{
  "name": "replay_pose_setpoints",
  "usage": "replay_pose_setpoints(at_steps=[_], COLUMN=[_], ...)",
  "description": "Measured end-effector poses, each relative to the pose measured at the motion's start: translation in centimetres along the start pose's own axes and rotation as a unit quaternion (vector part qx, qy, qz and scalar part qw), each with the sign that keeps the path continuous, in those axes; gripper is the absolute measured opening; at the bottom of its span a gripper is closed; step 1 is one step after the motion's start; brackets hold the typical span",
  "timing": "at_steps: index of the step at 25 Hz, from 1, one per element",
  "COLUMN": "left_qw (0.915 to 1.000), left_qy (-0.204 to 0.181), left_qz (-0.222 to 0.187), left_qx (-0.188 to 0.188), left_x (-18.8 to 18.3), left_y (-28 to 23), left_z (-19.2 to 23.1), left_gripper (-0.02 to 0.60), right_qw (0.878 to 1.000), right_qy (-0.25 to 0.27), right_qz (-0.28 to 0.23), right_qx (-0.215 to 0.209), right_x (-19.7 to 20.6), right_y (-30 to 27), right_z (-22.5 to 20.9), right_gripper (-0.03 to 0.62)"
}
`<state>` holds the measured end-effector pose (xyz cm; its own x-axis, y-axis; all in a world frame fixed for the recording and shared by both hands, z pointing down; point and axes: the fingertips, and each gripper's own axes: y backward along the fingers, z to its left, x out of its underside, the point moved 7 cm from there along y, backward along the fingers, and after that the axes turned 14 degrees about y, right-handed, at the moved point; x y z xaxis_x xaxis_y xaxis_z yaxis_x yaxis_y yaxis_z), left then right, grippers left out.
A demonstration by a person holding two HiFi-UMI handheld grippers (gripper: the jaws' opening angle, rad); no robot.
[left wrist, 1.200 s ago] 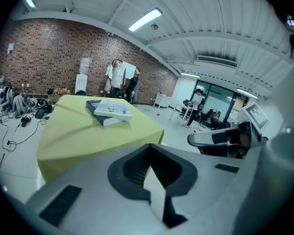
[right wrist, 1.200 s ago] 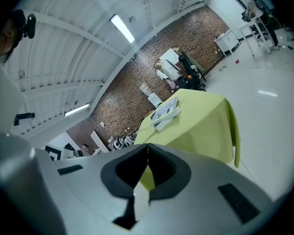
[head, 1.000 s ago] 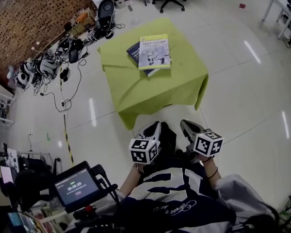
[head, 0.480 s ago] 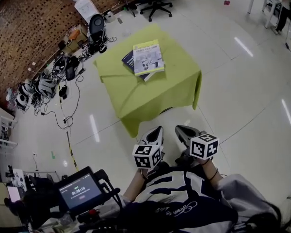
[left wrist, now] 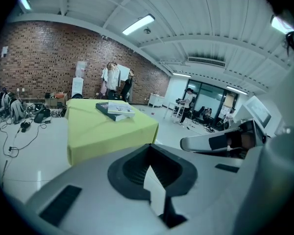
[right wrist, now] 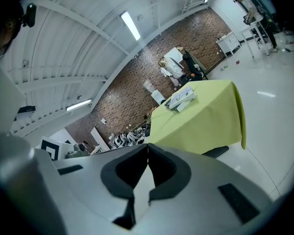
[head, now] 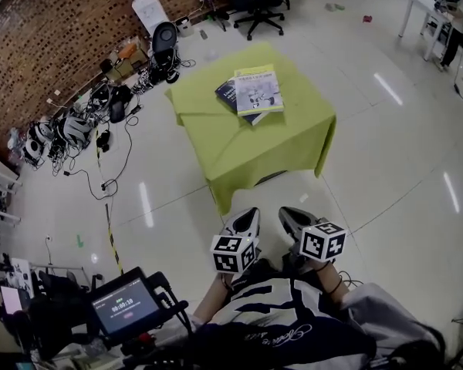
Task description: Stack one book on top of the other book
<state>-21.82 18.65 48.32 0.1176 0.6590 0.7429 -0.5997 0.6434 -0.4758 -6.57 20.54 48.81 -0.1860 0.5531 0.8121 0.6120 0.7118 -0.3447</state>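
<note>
The dark blue book (head: 226,92) is lying mostly hidden under the light-covered book (head: 258,89), showing only a strip along its left side and a corner poking out at the near side. Both are sitting on the far half of the tabletop, closer to its far corner than to the near one. The print on the covers is too small to read. A green cloth (head: 255,149) is draping over every edge of the table, hiding the legs and whatever is supporting the top. The person's hands are largely tucked behind the marker cubes in the head view, and the torso is being cut off by the bottom edge of that view. A small screen device (head: 123,307) at the lower left is showing figures too fine to make out.

The left gripper (left wrist: 148,148) is hanging well short of the table's near corner, its jaws pressing together at the tips with nothing between them. The right gripper (right wrist: 147,148) is hovering just beside it, jaws likewise closed tip to tip and carrying nothing. Neither is touching the cloth or the books. Each gripper view is showing the stacked books well beyond the closed jaws.
</note>
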Motion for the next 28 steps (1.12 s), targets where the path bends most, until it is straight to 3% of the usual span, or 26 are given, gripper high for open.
replay_pose_setpoints(at_steps=[9,28], left_qw=[0.9996,0.9986], left_qy=[0.006,0.014], left_qz=[-0.026,-0.050], left_qx=[-0.006,0.005], left_x=[-0.6,-1.8], left_y=[3.3,4.0], left_z=[4.0,4.7], left_gripper=[0.003,0.003], right_qw=[1.000,0.999], right_qy=[0.003,0.034], right_qz=[0.002,0.016], right_qx=[-0.005,-0.002], right_x=[1.3,0.4], right_y=[-2.4,-2.8], right_z=[3.7,4.8], right_gripper=[-0.012,-0.012])
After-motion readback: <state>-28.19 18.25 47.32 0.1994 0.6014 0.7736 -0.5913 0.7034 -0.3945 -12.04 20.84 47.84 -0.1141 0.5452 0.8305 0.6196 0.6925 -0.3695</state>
